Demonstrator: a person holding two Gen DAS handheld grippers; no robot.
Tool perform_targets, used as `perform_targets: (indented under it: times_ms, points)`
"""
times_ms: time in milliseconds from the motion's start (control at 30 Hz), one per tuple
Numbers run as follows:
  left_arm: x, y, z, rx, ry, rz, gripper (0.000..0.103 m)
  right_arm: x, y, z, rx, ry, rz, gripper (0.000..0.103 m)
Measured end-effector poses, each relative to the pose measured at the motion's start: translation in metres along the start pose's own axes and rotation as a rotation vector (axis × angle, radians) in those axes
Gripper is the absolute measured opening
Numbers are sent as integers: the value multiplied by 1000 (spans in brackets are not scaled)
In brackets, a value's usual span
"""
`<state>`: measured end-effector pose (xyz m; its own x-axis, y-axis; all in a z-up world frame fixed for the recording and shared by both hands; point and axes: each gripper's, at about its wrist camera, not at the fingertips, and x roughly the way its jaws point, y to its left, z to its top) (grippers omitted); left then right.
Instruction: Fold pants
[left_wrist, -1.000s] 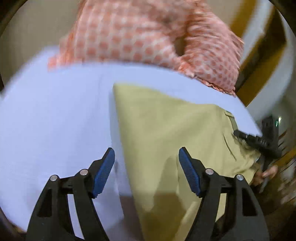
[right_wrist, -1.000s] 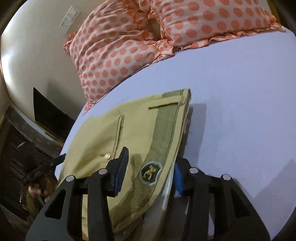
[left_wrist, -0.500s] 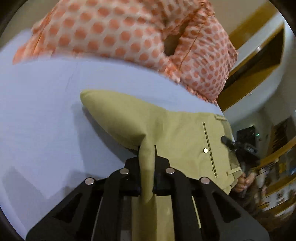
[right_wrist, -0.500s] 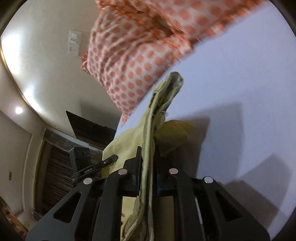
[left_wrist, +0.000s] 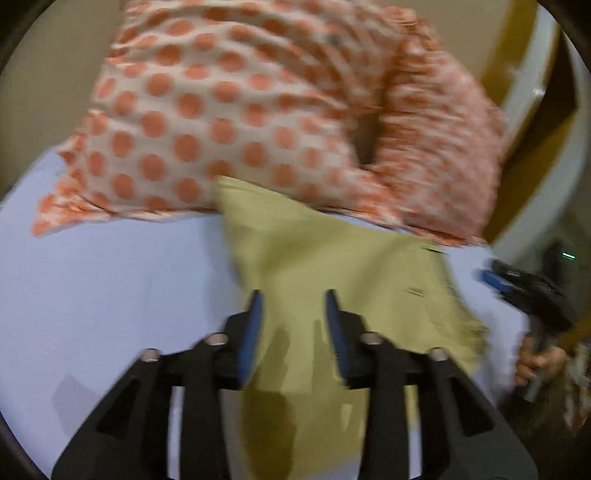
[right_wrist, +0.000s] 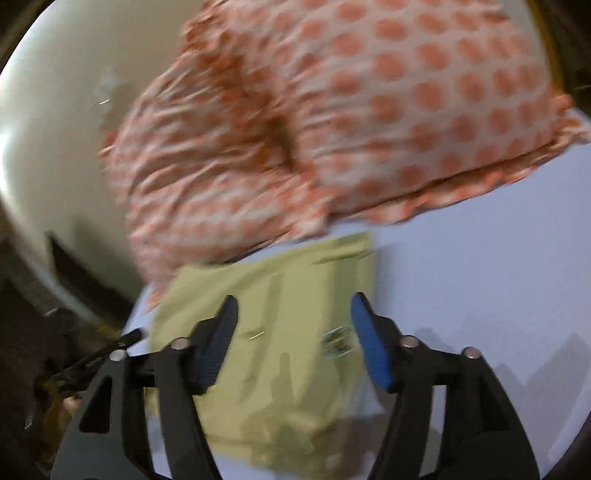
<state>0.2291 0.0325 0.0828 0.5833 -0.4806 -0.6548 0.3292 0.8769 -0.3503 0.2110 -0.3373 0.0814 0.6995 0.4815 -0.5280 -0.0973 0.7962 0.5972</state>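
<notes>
Bed: pale lavender sheet, carries everything. Two polka-dot pillows at the far end, orange spots on white, frilled edges.

Pants: olive-khaki, lying on the sheet as a compact folded packet, far edge touching or tucked just under the pillow frill. In the right wrist view the pants read as a roughly rectangular stack, several layers thick at the near edge, with a small label or badge facing up. Both views are motion-blurred, so layer count can't be told.

Left tool: partly open, blue pads apart, nothing clamped; hangs just above the near part of the packet. Right tool: open wider, also empty, straddling the packet from above. Right tool also shows at the far right of the left view, with the person's hand on its grip.

Judgement: folding looks essentially done. Cloth is released and lies flat. Remaining, if anything: squaring the slightly ragged near edge and pulling the packet clear of the pillows.
</notes>
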Motion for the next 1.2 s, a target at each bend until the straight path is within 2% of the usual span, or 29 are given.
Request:
perform_targets:
  times_ms: [67, 100, 167, 200, 233, 300, 333, 367, 400, 467, 567, 633, 700, 767, 833, 933, 1000, 1200]
  points:
    - [11, -13, -7, -1, 60, -78, 54, 18, 5, -4, 8, 81, 35, 68]
    - [19, -17, -11, -4, 90, -83, 58, 29, 5, -7, 20, 117, 27, 70]
    - [43, -20, -19, 3, 167, -23, 61, 55, 1, -12, 56, 190, -25, 76]
    - [57, -20, -23, 9, 195, 17, 61, 59, -1, -14, 65, 188, -31, 78]
    - [57, -23, -25, 34, 161, 32, 63, 58, 0, -15, 59, 173, -30, 80]
    - [54, -32, -27, 58, 173, 112, 66, 53, 9, -17, 43, 190, -100, 81]
    - [48, -35, -31, 57, 173, 124, 69, 45, 15, -21, 22, 171, -159, 86]
    - [36, -40, -39, 63, 163, 135, 78, 32, 29, -30, -33, 133, -217, 97]
    - [26, -43, -46, 73, 151, 152, 89, 20, 38, -39, -77, 104, -237, 102]
    - [-1, -51, -69, 106, 118, 235, 101, -10, 55, -65, -158, 31, -259, 102]
    - [-30, -52, -108, 122, 121, 364, 101, -27, 75, -110, -221, 32, -300, 102]
    - [-39, -45, -131, 87, 155, 384, 101, -19, 83, -141, -241, 74, -324, 102]
    - [-43, -39, -146, 44, 170, 365, 101, -10, 87, -159, -258, 110, -361, 102]
    - [-48, -41, -156, 41, 142, 385, 101, -4, 93, -176, -287, 118, -415, 102]
    - [-49, -44, -160, 41, 143, 411, 101, 5, 99, -182, -302, 126, -461, 102]
    - [-46, -48, -163, 64, 148, 443, 101, 9, 96, -189, -296, 160, -478, 102]
    - [-47, -48, -164, 60, 140, 439, 101, 12, 97, -192, -316, 162, -539, 102]
    - [-48, -50, -168, 61, 101, 446, 101, 11, 97, -194, -302, 154, -547, 102]
